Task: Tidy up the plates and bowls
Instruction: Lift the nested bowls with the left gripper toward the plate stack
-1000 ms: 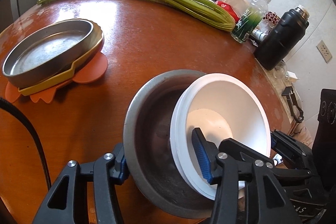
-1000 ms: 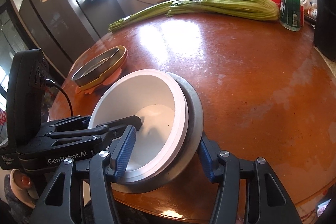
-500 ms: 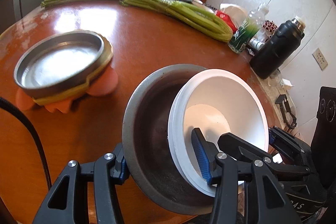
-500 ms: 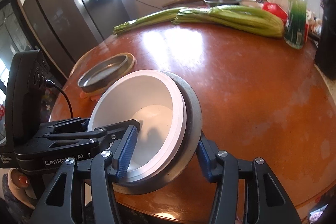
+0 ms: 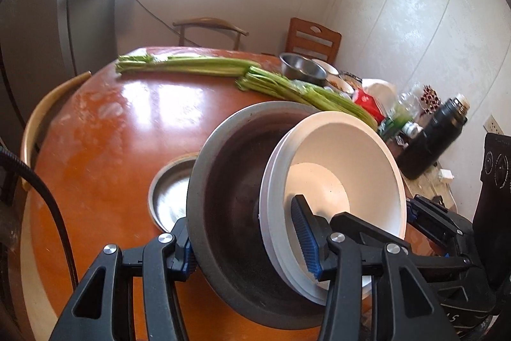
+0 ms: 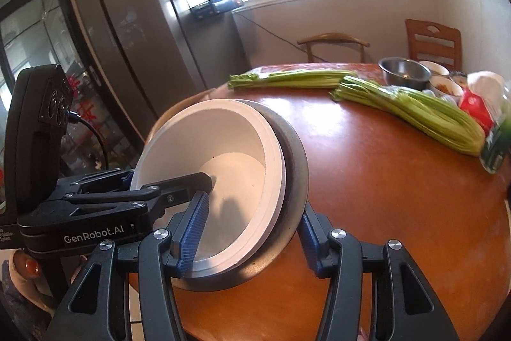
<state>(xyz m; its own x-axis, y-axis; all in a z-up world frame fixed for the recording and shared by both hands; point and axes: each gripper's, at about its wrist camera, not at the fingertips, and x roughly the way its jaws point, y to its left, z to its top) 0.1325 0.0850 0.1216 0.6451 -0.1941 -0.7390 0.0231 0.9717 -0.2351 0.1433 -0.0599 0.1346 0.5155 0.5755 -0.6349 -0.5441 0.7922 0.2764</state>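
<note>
both grippers, the left gripper (image 5: 247, 240) and right gripper (image 6: 252, 232), pinched the stacked white bowls (image 5: 345, 168) and metal bowl (image 5: 230, 181) above the counter (image 5: 111, 133), probably bound for the metal plate (image 5: 169, 197).

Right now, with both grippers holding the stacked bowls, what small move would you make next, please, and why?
Probably carry the metal bowl and white bowls across over the metal plate, since the stack is clamped by both the left gripper and right gripper.

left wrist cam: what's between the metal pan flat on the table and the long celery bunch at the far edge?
Bare tabletop, only window glare on it. The left wrist view shows that stretch from the metal pan to the celery bunch.
</note>
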